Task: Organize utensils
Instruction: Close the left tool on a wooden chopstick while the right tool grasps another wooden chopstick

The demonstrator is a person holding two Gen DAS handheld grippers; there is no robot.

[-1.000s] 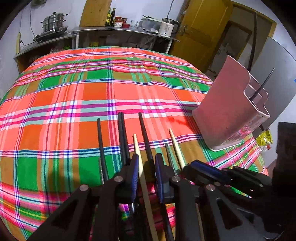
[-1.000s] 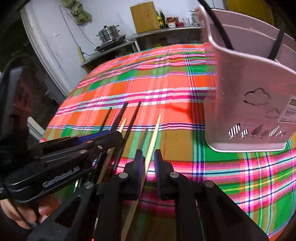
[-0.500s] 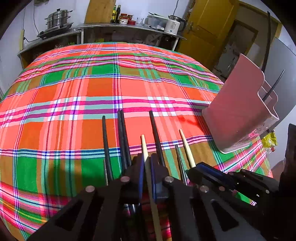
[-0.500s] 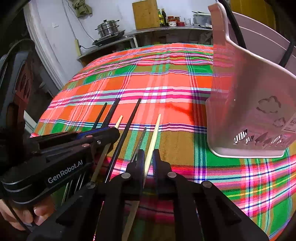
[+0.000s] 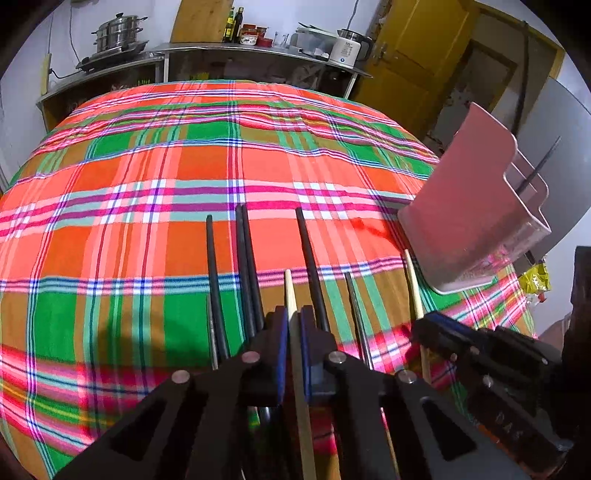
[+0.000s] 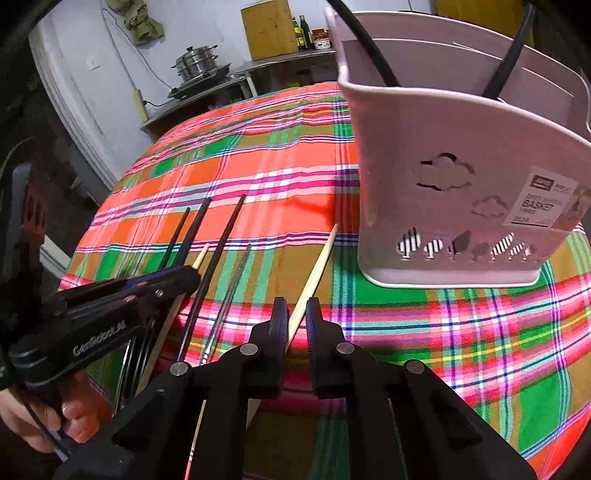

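Note:
Several black chopsticks (image 5: 245,266) and two pale wooden ones lie side by side on the plaid tablecloth near its front edge. My left gripper (image 5: 293,319) is shut on one wooden chopstick (image 5: 290,291). My right gripper (image 6: 296,314) is shut on the other wooden chopstick (image 6: 319,260), whose tip points toward the pink utensil basket (image 6: 458,184). The basket (image 5: 465,218) stands upright at the right and holds black utensils. The left gripper also shows in the right wrist view (image 6: 184,275), and the right gripper in the left wrist view (image 5: 428,325).
A thin metal stick (image 6: 231,291) lies between the chopsticks. The plaid table (image 5: 184,166) stretches away behind them. A shelf with a steel pot (image 5: 118,31), bottles and a kettle (image 5: 349,48) stands against the far wall. A yellow door (image 5: 417,59) is at the back right.
Both grippers closed from open onto their wooden chopsticks. The right gripper's chopstick has swung and lifted, its tip now nearer the basket.

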